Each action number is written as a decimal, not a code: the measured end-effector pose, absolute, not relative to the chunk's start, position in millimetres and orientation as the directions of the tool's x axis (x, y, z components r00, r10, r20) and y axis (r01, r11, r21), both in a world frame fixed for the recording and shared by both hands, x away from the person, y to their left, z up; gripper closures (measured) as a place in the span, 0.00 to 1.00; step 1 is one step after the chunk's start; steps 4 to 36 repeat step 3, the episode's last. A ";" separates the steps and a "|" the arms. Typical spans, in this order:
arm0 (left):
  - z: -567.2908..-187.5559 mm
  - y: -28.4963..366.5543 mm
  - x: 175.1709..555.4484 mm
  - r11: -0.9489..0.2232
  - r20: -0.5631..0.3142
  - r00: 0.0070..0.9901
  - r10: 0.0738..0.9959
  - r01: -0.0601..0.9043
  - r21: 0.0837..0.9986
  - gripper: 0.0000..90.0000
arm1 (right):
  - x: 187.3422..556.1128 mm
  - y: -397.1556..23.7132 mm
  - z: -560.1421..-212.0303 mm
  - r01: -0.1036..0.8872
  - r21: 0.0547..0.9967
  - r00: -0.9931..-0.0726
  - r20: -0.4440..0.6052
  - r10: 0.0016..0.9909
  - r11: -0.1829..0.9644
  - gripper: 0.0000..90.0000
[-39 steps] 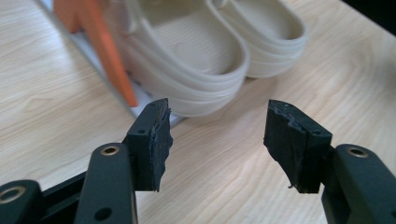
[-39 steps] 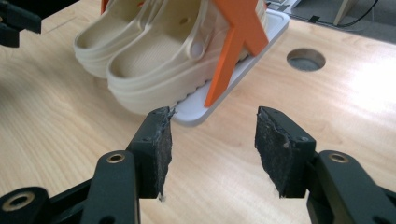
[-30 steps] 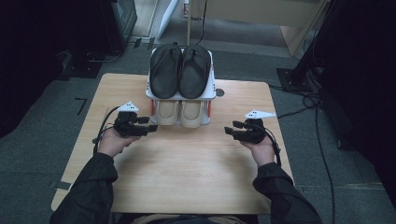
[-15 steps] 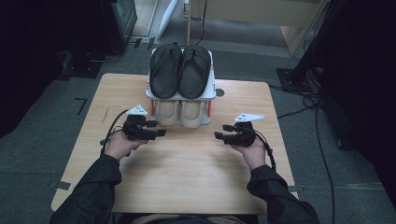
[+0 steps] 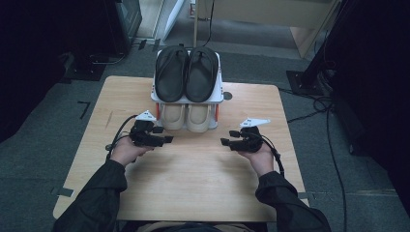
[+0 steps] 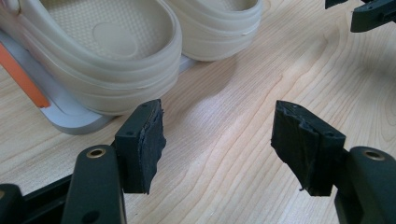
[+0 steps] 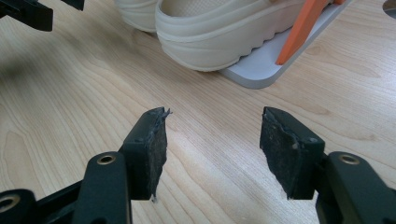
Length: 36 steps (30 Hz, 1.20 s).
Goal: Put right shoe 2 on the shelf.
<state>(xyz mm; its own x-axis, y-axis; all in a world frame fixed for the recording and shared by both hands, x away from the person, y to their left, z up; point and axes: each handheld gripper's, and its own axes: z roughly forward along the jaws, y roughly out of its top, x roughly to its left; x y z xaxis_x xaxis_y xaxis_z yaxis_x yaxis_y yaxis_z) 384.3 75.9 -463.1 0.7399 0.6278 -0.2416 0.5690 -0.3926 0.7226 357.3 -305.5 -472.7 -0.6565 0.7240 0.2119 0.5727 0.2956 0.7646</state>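
The wooden table (image 5: 193,179) is bearing a two-tier shoe rack (image 5: 220,94) — black slippers (image 5: 188,72) above, beige clogs (image 5: 186,117) below. Just before the clogs, the left gripper (image 5: 167,140) and right gripper (image 5: 227,141) are hovering — jaws apart, holding nothing, the right's having just been opening.

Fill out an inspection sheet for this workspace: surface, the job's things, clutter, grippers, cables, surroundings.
Surface: light wooden table, bare in front of the rack.
Job's things: white two-tier shoe rack at the far edge; black sandals side by side on top, beige clogs below, heels toward the person.
Clutter: nothing seen.
Grippers: left gripper and right gripper both open and holding nothing, jaws pointing inward just in front of the clogs; the right jaws have just been opening.
Cables: black cable loops from the left gripper; another cable trails from the right.
Surroundings: grey carpet, floor cables at right, dark equipment around.
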 end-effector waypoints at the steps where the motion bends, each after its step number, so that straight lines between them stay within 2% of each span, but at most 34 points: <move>1: -463.3 75.7 384.3 -0.393 -0.241 0.740 0.628 0.569 0.722 0.38 | 357.4 -305.6 -472.8 0.574 0.764 -0.655 0.213 0.725 0.295 0.46; 36: -463.7 75.1 384.4 -0.402 -0.236 0.744 0.625 0.566 0.719 0.38 | 357.7 -305.6 -473.1 0.573 0.763 -0.655 0.209 0.726 0.298 0.46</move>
